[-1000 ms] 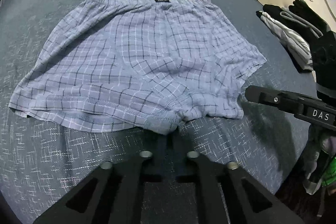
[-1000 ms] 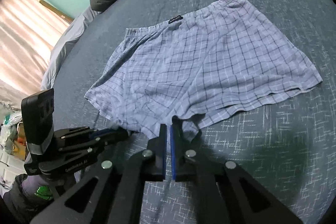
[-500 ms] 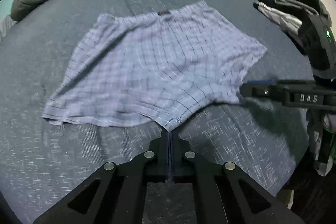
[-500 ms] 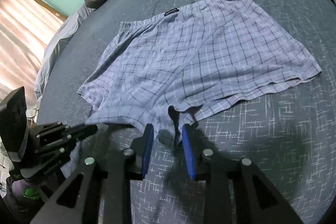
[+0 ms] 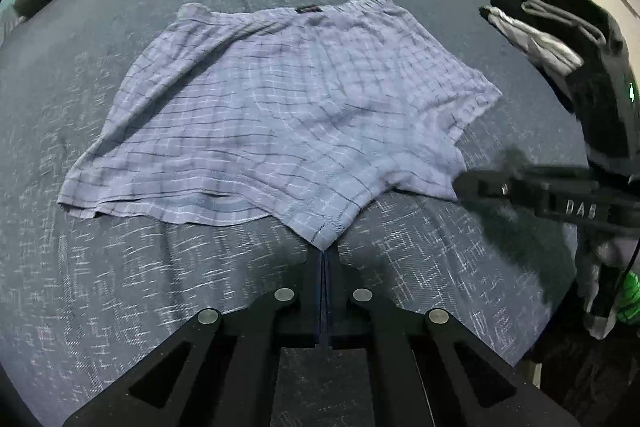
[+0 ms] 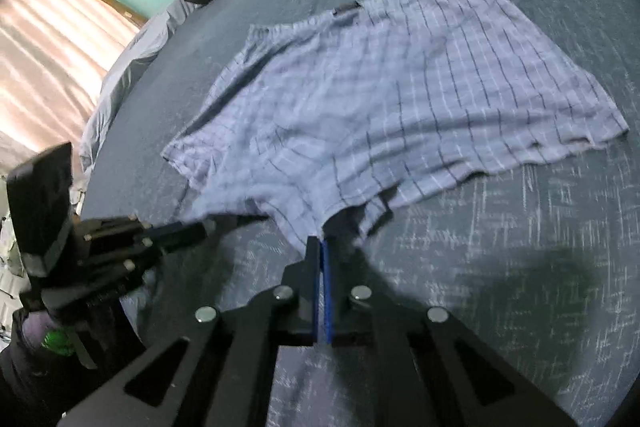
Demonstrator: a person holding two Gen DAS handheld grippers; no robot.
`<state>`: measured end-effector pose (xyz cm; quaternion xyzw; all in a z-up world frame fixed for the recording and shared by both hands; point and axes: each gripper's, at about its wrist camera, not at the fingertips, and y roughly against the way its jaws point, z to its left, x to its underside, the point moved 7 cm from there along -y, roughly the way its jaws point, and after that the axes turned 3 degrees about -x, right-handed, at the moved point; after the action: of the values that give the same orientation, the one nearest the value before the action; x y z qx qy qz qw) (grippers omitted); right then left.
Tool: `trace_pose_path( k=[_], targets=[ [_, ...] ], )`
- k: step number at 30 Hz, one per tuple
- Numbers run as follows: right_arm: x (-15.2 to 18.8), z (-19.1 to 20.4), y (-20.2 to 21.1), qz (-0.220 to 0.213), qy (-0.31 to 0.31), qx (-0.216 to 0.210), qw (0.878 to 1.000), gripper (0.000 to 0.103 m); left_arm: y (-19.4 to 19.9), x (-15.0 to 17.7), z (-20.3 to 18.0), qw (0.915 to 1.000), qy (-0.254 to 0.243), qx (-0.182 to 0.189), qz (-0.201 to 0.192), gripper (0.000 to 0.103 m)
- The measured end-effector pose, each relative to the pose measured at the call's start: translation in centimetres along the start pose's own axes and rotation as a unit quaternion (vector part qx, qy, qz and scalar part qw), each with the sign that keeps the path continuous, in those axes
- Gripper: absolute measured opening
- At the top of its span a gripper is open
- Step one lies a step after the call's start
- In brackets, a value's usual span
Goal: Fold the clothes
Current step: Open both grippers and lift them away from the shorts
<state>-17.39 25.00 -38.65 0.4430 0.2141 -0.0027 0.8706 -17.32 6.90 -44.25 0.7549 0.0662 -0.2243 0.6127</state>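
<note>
Right gripper (image 6: 323, 247), jaws apart half second ago, now clamped on near hem of plaid shorts (image 6: 384, 107). Left gripper (image 5: 325, 255) still pinching other hem point. Shorts lie spread on bed (image 5: 120, 287), waistband far. Both views motion-blurred; dark clothes pile (image 5: 560, 39) at right edge partly cut off.

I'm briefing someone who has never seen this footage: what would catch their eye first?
The light blue plaid boxer shorts spread flat in the middle of the dark blue bedspread, waistband at the far side. Next, both sets of black tongs at the near hem: the left tongs shut on its pointed centre, the right tongs shut on the hem edge. A small pile of black and white clothes lies at the bed's right edge.
</note>
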Motion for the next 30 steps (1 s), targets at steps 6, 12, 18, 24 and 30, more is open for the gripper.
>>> trace_pose_path(
  k=[6,12,18,24,30],
  targets=[
    [0.3,-0.4,-0.4,0.032,0.001,0.007,0.999,0.001,3.0,-1.2,2.8,0.9986,0.047,0.015,-0.018,0.018],
    [-3.3,-1.1,3.4,0.001,0.022,0.018,1.000,0.009,4.3,-5.5,8.7,0.9926,0.102,0.001,-0.065,0.039],
    [-11.0,-5.1,5.9,-0.063,0.018,0.055,0.996,0.016,1.6,-11.7,13.1,0.9877,0.121,-0.017,-0.097,0.039],
    [-16.2,-8.5,4.5,-0.073,0.015,0.072,0.995,0.038,-1.9,-15.6,15.0,0.9870,0.121,-0.018,-0.104,0.039],
    [-20.4,-11.0,2.6,-0.078,0.013,0.087,0.993,0.044,-4.3,-17.5,15.5,0.9883,0.117,-0.004,-0.098,0.039]
  ],
)
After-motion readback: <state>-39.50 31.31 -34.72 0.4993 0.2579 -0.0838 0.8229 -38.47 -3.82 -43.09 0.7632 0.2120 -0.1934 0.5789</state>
